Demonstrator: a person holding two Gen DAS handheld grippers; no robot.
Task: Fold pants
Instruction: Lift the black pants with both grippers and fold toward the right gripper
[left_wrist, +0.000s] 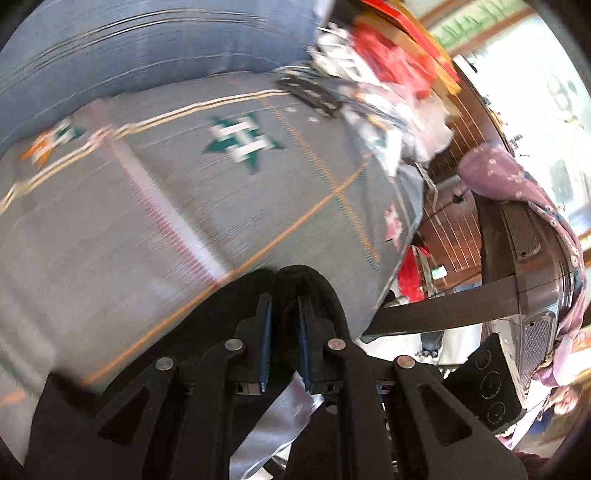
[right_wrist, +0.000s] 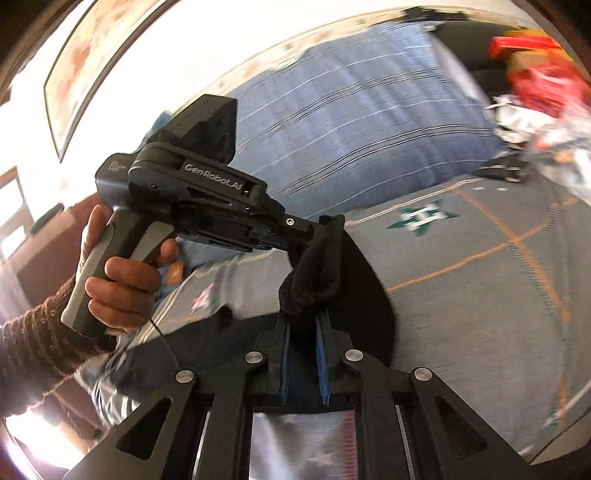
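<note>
A: Quick, what are my grippers doing?

B: Your left gripper (left_wrist: 284, 306) is clamped almost fully together on the black pants (left_wrist: 236, 295). Dark fabric is bunched between the blue pads (left_wrist: 266, 332) and bulges out past the tips.

A: And my right gripper (right_wrist: 303, 332)?

B: Same thing. Jaws nearly closed, pinching a rolled edge of the pants (right_wrist: 314, 277). In the right wrist view my left gripper (right_wrist: 325, 229) comes in from the left and grips the same bunch at its far end, just beyond my right tips. The person's hand (right_wrist: 118, 288) is wrapped round its handle, with a brown knit sleeve (right_wrist: 33, 343) behind it.

A: Where do the pants sit?

B: Lifted at the held edge. The rest hangs down and spreads dark over the grey bedspread (left_wrist: 184, 206) near the grippers. How far they drape I cannot tell; both frames are blurred.

A: Surroundings?

B: The bedspread has orange lines and a green and white star motif (left_wrist: 243, 142). A blue striped pillow (right_wrist: 351, 118) lies at the far side. At far right there is a red and white clutter pile (left_wrist: 388, 74), too smeared to name. A purple floral cloth (left_wrist: 517, 184) drapes over a dark piece of furniture at right.
</note>
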